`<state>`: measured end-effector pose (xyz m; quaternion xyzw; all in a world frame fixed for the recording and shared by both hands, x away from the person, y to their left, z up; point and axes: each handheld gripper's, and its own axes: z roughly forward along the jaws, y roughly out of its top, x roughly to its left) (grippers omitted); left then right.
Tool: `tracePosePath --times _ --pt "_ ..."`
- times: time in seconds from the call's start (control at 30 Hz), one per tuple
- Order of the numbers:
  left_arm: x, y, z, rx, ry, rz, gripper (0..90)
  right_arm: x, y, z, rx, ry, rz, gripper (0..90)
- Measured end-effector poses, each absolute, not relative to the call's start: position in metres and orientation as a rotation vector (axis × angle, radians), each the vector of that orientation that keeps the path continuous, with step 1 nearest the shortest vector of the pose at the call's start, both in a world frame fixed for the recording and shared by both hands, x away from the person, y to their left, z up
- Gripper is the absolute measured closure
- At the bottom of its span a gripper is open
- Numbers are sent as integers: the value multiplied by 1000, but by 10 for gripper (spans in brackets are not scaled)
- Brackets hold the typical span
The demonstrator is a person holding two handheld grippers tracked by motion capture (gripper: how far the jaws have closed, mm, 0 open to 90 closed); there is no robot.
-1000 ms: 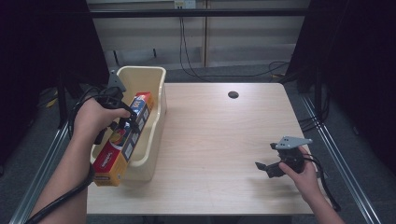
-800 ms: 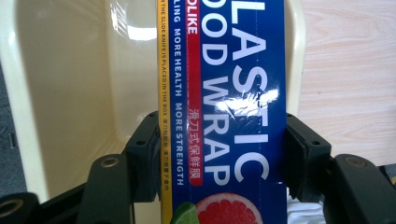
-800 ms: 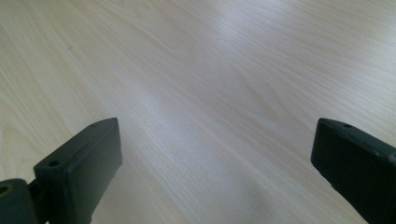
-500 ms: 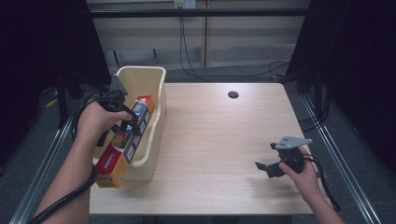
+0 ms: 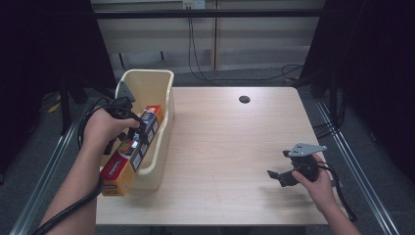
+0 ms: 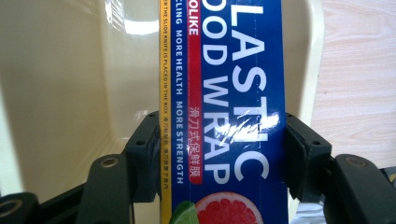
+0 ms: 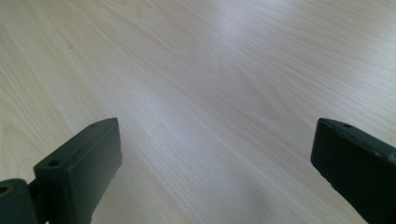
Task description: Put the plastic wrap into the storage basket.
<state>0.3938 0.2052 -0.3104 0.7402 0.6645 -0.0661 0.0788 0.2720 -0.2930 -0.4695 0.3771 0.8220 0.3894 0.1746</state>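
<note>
High view: box [image 5: 131, 151] overhanging bin [image 5: 161, 147] edge

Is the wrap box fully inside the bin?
No. The plastic wrap box lies tilted, its near end sticking out past the bin rim, left gripper clamping it.

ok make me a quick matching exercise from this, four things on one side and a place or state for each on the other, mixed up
Things:
1. plastic wrap box
2. cream bin
3. left tongs
4. right tongs

Places or states:
a. open, over bare wood with nothing between the jaws
b. stands at the table's left edge
c. closed on the sides of the box
d. slanted, its near end sticking out over the bin's front rim

Pairs: 1-d, 2-b, 3-c, 4-a
</note>
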Motion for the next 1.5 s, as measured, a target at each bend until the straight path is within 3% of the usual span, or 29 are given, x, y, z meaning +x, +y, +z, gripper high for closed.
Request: tracePosePath --times 1.5 --pt "401 197 -334 2214 2011 -206 399 272 -293 -470 1067 2334 1104 17"
